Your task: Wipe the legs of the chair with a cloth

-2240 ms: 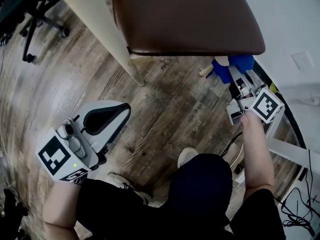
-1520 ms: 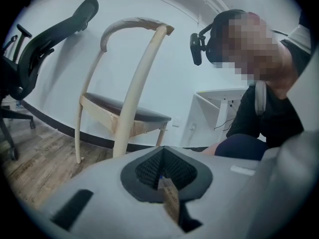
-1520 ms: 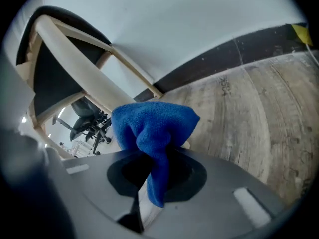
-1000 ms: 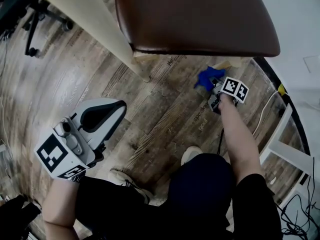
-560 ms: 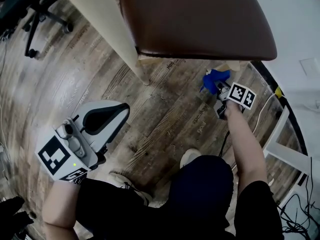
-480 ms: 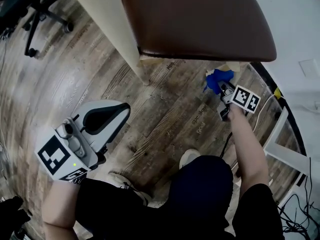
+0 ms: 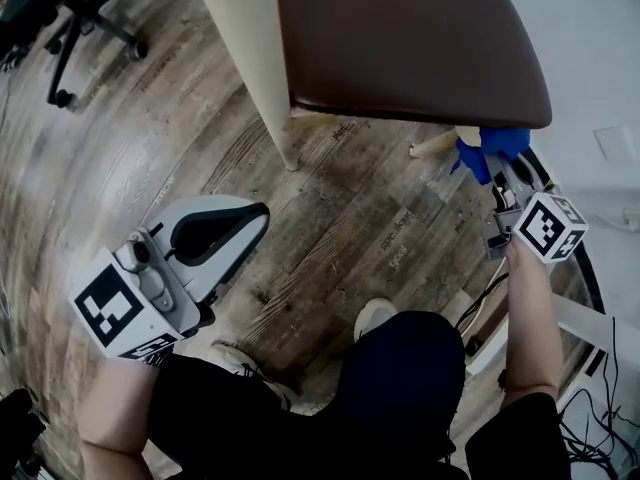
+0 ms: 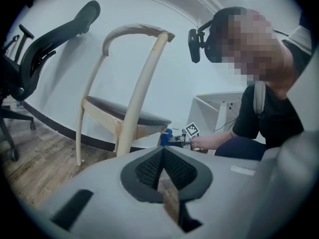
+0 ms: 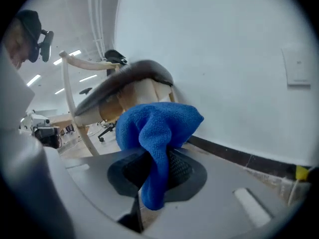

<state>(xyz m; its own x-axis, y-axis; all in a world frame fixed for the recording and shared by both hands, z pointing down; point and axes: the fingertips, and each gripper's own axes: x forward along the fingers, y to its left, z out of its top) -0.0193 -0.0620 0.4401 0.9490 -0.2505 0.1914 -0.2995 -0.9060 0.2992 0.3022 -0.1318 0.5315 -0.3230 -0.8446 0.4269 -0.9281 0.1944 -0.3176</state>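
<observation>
A chair with a brown seat (image 7: 400,38) and cream wooden legs stands ahead of me; its near left leg (image 7: 255,68) reaches the floor. My right gripper (image 7: 498,171) is shut on a blue cloth (image 7: 488,150), and the cloth lies against the thin leg (image 7: 436,146) under the seat's right edge. In the right gripper view the cloth (image 9: 154,131) bulges out of the right gripper (image 9: 155,169), with the seat (image 9: 132,81) just behind. My left gripper (image 7: 240,223) hangs low at the left, shut and empty. The left gripper view shows the left gripper (image 8: 162,158) pointing at the whole chair (image 8: 127,116).
An office chair base (image 7: 75,33) stands at the far left on the wood floor. A white wall with a dark baseboard (image 9: 234,156) runs close behind the chair. White frame parts and cables (image 7: 600,368) lie at the right. The person's shoe (image 7: 375,313) is below.
My right gripper has carried the cloth to the right and up, from the floor side toward the leg under the seat's right edge. The left gripper has stayed in place.
</observation>
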